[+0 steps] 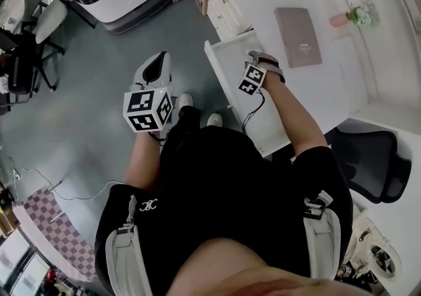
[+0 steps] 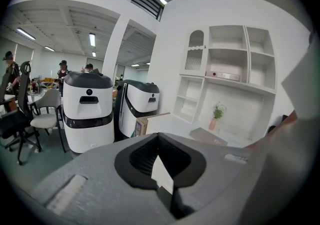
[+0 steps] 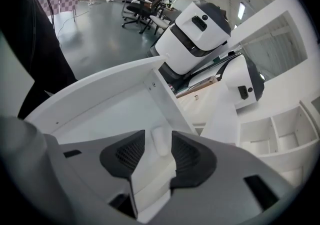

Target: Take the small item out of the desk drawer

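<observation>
Small white item (image 3: 160,141) on drawer (image 3: 107,111) floor, near drawer wall. Long axis parallel to jaws of right gripper (image 3: 159,136). Jaws parted, empty, framing it. Left gripper (image 2: 159,141) closed, empty, outside drawer.

Open drawer (image 1: 230,71): top unobstructed, free entry from above. Its floor is bare around the small white item (image 3: 160,141), which lies between the parted jaws of the right gripper (image 3: 159,136). The drawer wall (image 3: 167,100) rises just beyond, blocking forward travel.
</observation>
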The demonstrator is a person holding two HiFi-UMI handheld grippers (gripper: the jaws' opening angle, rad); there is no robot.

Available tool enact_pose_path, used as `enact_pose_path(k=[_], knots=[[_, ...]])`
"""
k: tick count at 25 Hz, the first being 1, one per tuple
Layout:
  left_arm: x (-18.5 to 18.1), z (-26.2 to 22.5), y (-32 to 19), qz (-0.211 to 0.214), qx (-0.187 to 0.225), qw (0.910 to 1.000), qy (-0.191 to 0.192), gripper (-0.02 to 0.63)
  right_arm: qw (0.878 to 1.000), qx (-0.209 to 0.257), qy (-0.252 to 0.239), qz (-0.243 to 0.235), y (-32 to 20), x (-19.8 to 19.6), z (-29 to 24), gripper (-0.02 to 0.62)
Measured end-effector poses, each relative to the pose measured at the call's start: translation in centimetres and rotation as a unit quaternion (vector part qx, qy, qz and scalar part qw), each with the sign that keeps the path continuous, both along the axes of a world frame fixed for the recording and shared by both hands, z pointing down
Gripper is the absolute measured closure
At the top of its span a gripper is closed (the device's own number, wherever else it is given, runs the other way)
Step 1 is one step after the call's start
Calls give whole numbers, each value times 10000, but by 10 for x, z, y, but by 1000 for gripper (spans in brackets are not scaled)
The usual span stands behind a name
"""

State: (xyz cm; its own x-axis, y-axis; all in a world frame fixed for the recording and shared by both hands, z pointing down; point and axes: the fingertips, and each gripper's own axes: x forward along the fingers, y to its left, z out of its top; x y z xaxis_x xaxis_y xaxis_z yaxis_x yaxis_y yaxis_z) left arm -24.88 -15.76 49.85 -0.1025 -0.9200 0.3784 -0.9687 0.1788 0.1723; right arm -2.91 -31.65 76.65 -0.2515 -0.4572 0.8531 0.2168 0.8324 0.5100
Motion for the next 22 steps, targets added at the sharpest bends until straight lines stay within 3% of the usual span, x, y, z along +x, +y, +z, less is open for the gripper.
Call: enact_pose_path(k=[5,10,22], knots=[[-16,11,-1,-64,-126,9999,60,592,9978,66,503,-422,-6,-17,20,436],[-28,21,-1,-135,-227,9996,118,592,9878,249,1177,-993,-17,-20,43,436],[-56,42,-1,-239,-449,9985,217,592,9587,261,2446,-1427,-36,-12,92,436]])
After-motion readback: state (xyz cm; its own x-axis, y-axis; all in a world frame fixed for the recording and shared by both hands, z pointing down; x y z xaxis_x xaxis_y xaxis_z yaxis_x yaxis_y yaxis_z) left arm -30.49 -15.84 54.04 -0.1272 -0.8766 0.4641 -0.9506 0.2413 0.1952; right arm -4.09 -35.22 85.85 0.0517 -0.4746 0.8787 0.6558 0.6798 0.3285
